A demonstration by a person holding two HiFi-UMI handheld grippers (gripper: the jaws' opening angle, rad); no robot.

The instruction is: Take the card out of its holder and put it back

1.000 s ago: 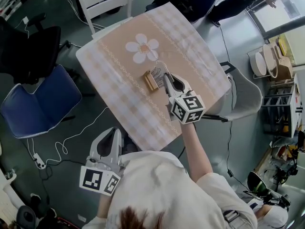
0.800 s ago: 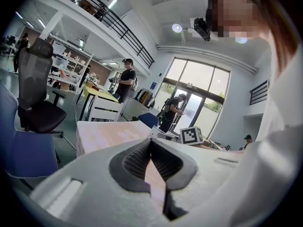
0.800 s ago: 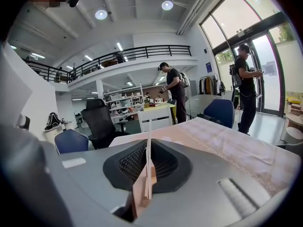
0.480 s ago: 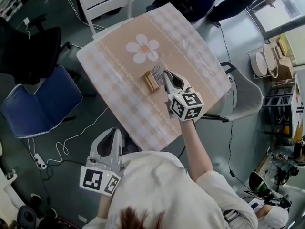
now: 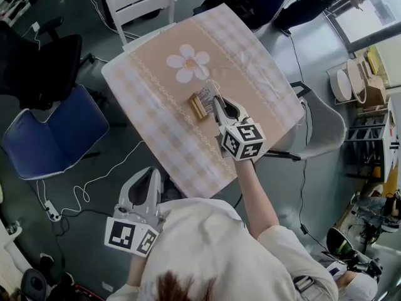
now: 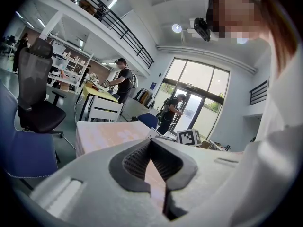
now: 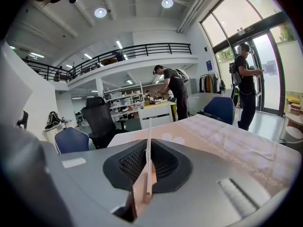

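Observation:
A wooden card holder [image 5: 198,107] lies near the middle of the table with the checked, flower-print cloth [image 5: 156,74]. My right gripper [image 5: 215,100] reaches over it and is shut on a thin white card [image 5: 204,94], which sits right at the holder's far side. In the right gripper view the card [image 7: 149,126] stands edge-on, pinched between the ribbed pads [image 7: 135,161] of the right gripper [image 7: 148,148]. My left gripper [image 5: 149,174] hangs off the table's near edge by the person's body. Its jaws [image 6: 151,143] are together and hold nothing.
A white chair [image 5: 141,2] stands at the table's far side. A blue chair [image 5: 56,133] and a black office chair [image 5: 37,61] are at the left, a grey chair [image 5: 322,127] at the right. Cables [image 5: 81,193] lie on the floor at the near left.
My right gripper has shifted a little to the left and farther over the table, carrying the card along. The left gripper has stayed still.

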